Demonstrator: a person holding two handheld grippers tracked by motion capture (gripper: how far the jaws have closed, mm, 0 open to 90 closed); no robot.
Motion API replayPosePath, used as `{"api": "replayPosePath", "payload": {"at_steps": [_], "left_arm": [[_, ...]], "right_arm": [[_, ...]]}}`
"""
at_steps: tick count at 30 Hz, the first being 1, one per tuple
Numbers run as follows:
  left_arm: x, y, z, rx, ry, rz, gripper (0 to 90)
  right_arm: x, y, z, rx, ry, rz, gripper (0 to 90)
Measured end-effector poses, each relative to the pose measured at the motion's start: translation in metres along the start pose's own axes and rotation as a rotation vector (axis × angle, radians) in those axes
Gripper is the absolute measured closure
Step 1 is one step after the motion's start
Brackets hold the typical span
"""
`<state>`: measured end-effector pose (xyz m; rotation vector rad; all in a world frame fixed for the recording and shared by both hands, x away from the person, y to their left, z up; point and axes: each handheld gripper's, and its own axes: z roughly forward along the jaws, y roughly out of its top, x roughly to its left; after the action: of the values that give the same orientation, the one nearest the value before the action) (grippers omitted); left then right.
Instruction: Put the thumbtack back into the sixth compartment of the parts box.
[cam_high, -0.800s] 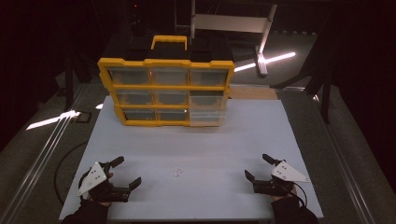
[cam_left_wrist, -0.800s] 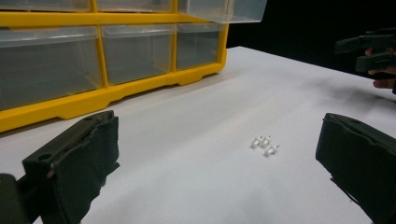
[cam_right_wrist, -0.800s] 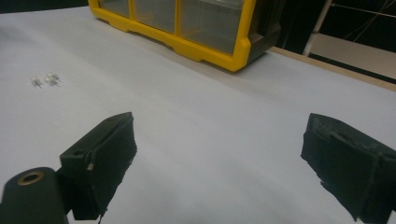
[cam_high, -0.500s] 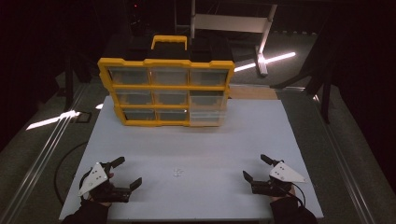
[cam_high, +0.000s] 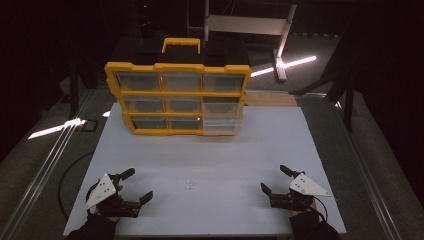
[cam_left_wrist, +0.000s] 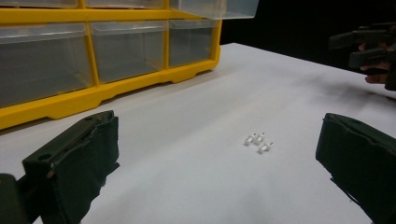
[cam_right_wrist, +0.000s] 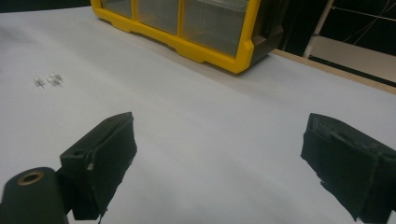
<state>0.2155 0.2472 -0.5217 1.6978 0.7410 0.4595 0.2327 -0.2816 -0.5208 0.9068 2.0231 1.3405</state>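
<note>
The room is dark; only the white table (cam_high: 210, 150) is evenly lit from above, and it stands out pale against black surroundings. Bright strips of light (cam_high: 295, 62) glare on the floor at the far right and the left — both are blown out. The high view is soft and grainy, with small things barely resolved. In the gripper views the near black jaws are blurred, while the yellow organizer (cam_left_wrist: 116, 88) is sharper; shadows on the table are faint and diffuse.
</note>
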Motion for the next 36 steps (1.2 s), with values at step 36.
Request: {"api": "replayPosePath", "payload": {"at_steps": [36], "left_arm": [[-0.012, 0.095, 0.044, -0.05, -0.21, 0.078, 0.1]], "right_arm": [[0.005, 0.003, 0.0, -0.009, 0.011, -0.009, 9.8]]}}
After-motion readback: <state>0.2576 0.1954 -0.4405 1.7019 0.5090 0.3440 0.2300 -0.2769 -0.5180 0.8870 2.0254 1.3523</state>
